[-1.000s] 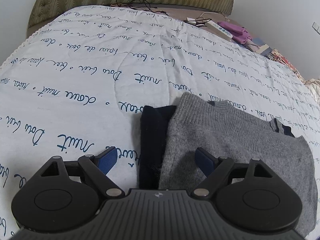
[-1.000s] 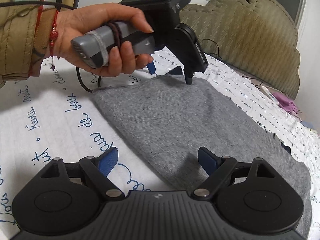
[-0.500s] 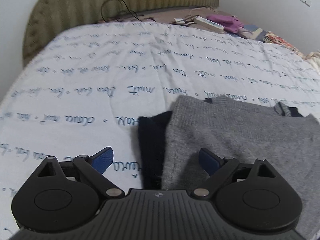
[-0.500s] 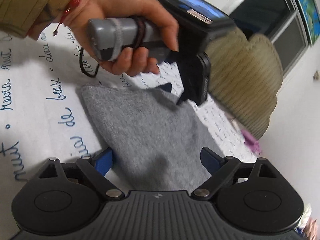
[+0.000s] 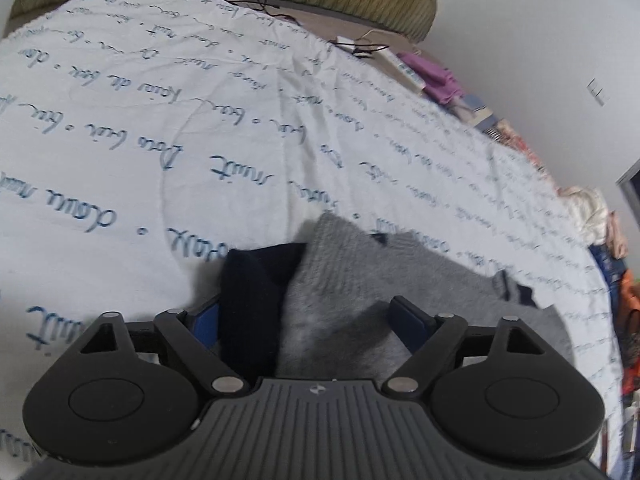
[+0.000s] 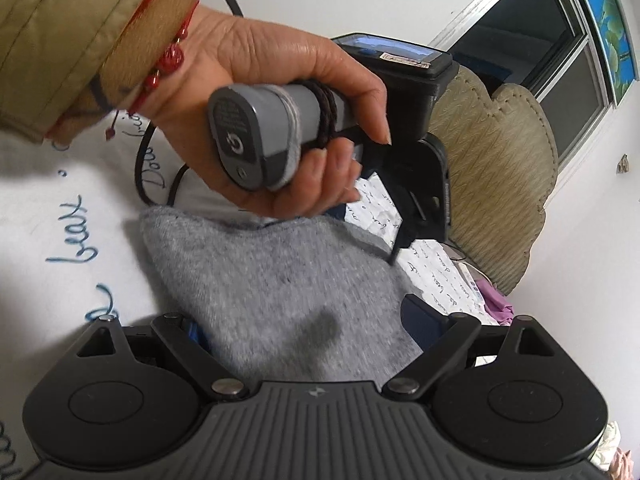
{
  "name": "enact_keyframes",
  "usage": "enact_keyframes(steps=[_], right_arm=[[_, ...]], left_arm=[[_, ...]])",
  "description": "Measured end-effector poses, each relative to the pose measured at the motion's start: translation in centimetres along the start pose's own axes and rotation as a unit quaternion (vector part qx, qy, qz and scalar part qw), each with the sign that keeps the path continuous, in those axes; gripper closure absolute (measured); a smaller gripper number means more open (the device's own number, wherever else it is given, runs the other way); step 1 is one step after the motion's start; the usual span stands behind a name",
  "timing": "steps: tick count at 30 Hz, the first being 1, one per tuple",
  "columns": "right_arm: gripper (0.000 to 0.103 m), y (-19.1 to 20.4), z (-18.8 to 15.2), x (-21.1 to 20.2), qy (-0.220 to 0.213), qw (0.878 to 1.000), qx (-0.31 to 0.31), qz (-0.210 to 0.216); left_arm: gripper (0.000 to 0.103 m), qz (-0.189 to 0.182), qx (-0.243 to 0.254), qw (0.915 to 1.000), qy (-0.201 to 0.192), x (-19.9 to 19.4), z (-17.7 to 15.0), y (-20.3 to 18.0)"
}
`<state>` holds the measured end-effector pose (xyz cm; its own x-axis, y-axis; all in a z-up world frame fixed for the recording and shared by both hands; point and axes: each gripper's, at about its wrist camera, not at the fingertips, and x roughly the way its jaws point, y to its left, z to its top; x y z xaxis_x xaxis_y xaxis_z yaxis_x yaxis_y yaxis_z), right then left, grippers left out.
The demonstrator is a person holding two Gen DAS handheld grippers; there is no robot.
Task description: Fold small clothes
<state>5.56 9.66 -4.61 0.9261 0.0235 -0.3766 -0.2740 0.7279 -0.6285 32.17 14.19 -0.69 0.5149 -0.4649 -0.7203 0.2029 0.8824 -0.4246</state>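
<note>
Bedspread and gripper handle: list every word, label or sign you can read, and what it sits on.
"beax": blue script on the white bedspread, right wrist view.
"nuit": same script, upside down in the left wrist view.
Power symbol: butt end of the grey handle in the left hand.
Other script words: too blurred or distorted to read with certainty.
Sticker on the left gripper's screen unit: too small.
Grey sweater: no text.
</note>
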Motion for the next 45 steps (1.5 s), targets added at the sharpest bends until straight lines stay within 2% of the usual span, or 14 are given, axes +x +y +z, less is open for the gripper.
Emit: enact_keyframes(steps=[4, 10, 14, 17, 19, 21, 23, 25, 29, 33, 37, 39, 40, 45], right_arm=[[0.011, -0.3, -0.3, 0.0, -0.005, 1.000, 0.009, 0.005], [0.011, -1.8, -0.7, -0.8, 0.000, 0.998, 0.033, 0.047], [0.011, -1.4, -0.6, -1.1, -0.005, 0.999, 0.017, 0.037], [0.011, -0.6, -0.2, -2.2, -0.016, 0.999, -0.022, 0.028], [0.011, -2.1, 0.1, -3.6, -0.013, 0.995, -0.016, 0.096], [0.011, -5.7, -0.1, -5.2, -0.022, 0.982, 0.041, 0.185], [0.011, -9.9, -0.9, -5.6, -0.029, 0.967, 0.108, 0.231], [0.011, -14.3, -2.2, -4.2, -0.016, 0.964, 0.162, 0.212], [0.011, -22.8, -7.3, 0.5, 0.053, 0.961, 0.264, 0.057], [0.010, -31.0, -15.0, 3.9, 0.121, 0.914, 0.387, -0.026], [0.011, -34.7, -19.9, 6.6, 0.164, 0.876, 0.453, 0.007], [0.036, -34.9, -21.1, 6.9, 0.155, 0.860, 0.484, 0.037], [0.066, -34.9, -21.5, 7.1, 0.156, 0.856, 0.491, 0.048], [0.086, -34.5, -21.5, 7.9, 0.144, 0.849, 0.506, 0.052]], left_arm=[[0.027, 0.014, 0.016, 0.9997, -0.014, 0.2, -0.4, -0.5], [0.059, 0.066, 0.058, 0.9955, -0.035, 0.1, -0.7, -1.2], [0.060, 0.055, 0.043, 0.9968, -0.039, 0.0, -0.7, -1.0], [0.045, 0.049, 0.037, 0.9973, -0.040, -0.7, -0.5, -0.7], [0.040, 0.059, 0.034, 0.9963, -0.053, -1.6, -0.1, -0.5], [0.040, 0.080, 0.044, 0.9934, -0.070, -2.4, 0.3, -0.5], [0.039, 0.103, 0.076, 0.9890, -0.073, -2.6, 0.8, -1.2], [0.039, 0.108, 0.098, 0.9869, -0.069, -2.3, 1.3, -2.1], [0.040, 0.077, 0.141, 0.9859, -0.046, -0.7, 1.5, -4.3], [0.045, 0.097, 0.160, 0.9817, -0.032, 1.7, 0.9, -5.1], [0.078, 0.108, 0.151, 0.9819, -0.034, 2.9, 0.4, -5.2], [0.092, 0.117, 0.164, 0.9784, -0.045, 2.8, 0.0, -5.8], [0.094, 0.127, 0.175, 0.9749, -0.053, 2.8, -0.2, -6.3], [0.098, 0.174, 0.200, 0.9610, -0.079, 2.1, -1.1, -6.9]])
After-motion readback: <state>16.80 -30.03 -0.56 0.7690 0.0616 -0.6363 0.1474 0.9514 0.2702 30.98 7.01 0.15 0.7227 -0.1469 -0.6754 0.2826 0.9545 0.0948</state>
